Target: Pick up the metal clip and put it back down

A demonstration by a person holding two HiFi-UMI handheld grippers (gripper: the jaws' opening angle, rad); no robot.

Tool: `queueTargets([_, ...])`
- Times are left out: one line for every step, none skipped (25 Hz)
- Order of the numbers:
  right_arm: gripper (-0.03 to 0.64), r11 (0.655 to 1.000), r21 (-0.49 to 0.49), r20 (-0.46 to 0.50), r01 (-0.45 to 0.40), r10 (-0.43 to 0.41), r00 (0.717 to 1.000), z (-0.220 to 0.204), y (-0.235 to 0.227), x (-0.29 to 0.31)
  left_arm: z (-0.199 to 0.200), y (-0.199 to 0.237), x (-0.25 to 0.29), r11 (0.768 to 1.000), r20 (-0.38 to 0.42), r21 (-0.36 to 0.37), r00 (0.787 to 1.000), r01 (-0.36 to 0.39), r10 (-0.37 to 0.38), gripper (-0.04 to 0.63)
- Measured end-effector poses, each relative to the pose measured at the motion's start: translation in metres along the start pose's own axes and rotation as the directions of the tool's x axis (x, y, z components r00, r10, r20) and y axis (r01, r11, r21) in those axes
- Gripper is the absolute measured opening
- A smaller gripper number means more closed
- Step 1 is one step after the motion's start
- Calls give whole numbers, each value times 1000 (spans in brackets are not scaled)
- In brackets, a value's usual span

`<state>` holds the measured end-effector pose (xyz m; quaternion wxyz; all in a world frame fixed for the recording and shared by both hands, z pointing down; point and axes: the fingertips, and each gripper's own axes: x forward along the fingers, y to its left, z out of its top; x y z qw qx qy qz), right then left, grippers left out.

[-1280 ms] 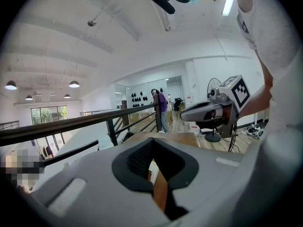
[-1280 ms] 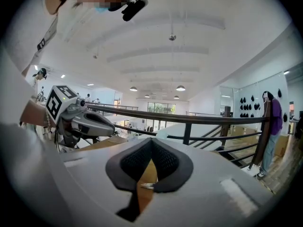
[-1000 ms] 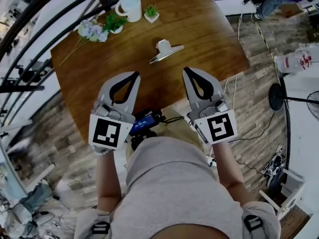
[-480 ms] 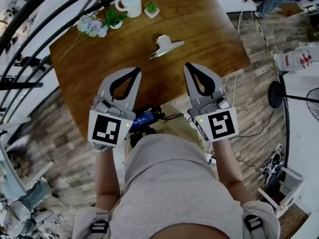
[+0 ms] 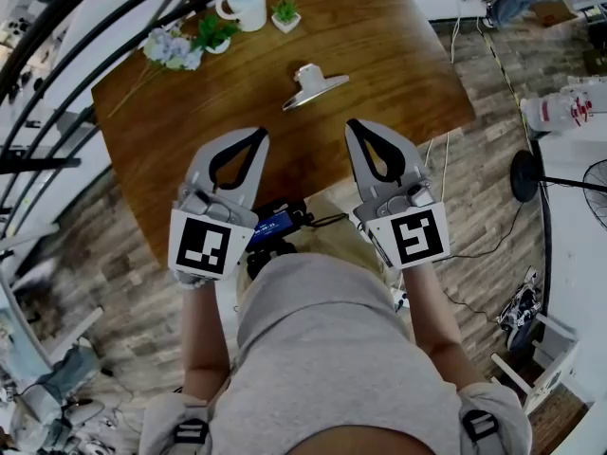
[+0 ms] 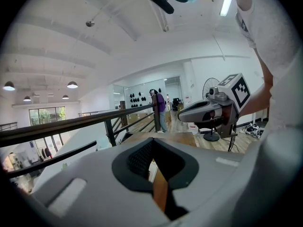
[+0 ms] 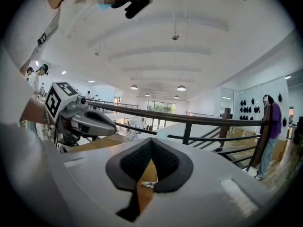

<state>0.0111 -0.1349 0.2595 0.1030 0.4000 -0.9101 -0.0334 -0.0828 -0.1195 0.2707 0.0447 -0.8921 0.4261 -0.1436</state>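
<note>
On the wooden table (image 5: 379,45), the metal clip (image 5: 313,85) lies free, ahead of my right gripper (image 5: 352,124) and left gripper (image 5: 259,133), between their lines and, I judge, slightly nearer the right. Its silvery blade slants lower-left to upper-right, with a pale knob on top. Both pairs of jaws are closed and hold nothing.

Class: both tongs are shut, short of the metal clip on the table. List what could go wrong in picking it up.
1. The right tongs and left tongs are shut; unless one opens first, it may just shove the clip across the table.
2. The clip looks thin and shiny, so a grip might slip off it.
3. A push away could send it toward the mug and plant.
</note>
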Motion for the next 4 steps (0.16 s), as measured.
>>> queueTargets([0,1000,-6,-13,1,-1,1000,-3,-1,0,0,0,1,1000,0,1,1000,1,-1,14])
queueTargets([0,1000,-10,-20,2,-2,1000,-4,-2,0,1,0,1,1000,1,1,1000,2,-2,14])
queueTargets([0,1000,-11,-21,3,-3,1000,-4,-2,0,1,0,2,1000,1,0,1000,3,-3,14])
queueTargets([0,1000,-12,-19,4,-4,1000,-3,-3,0,1,0,2,1000,1,-1,1000,3,-3,14])
